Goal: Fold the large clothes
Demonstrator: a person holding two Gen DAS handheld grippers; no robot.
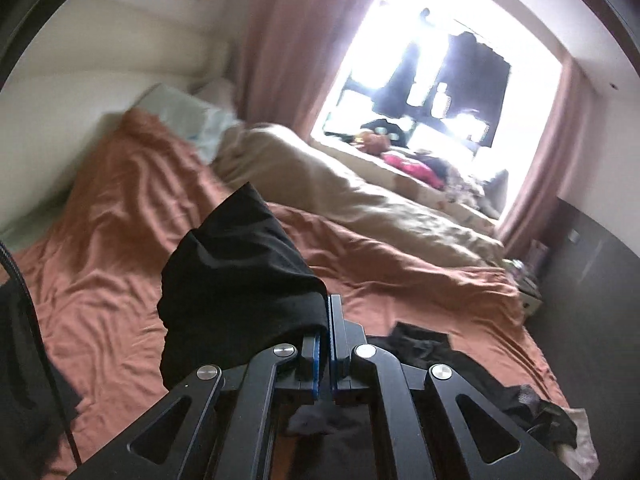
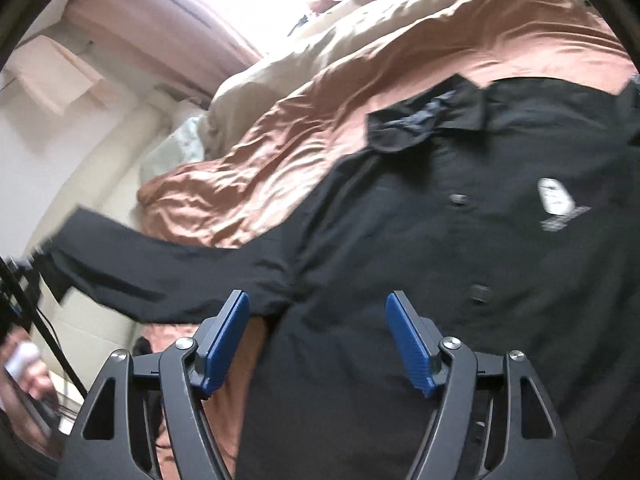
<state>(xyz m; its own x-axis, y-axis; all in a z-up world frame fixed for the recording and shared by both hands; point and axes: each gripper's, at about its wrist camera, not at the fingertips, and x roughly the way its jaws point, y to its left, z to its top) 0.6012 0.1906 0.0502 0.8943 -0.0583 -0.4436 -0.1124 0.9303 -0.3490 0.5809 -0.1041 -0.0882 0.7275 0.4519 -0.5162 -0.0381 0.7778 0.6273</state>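
A black button-up shirt [image 2: 460, 240] with a white chest print lies face up on the rust-orange bed sheet [image 2: 320, 112]. Its sleeve [image 2: 160, 264] stretches away to the left, lifted off the bed. My left gripper [image 1: 327, 312] is shut on the black sleeve end [image 1: 240, 272], which drapes over its left finger. My right gripper [image 2: 318, 304] is open just above the shirt's side near the armpit, with nothing pinched between its blue pads [image 2: 224, 344].
A beige duvet [image 1: 320, 184] is bunched along the far side of the bed under a bright window [image 1: 440, 60] with pink curtains. A pale pillow [image 1: 180, 116] lies by the wall. More dark clothes [image 1: 520, 400] sit at the bed's near right corner. A hand [image 2: 24, 364] shows at the left.
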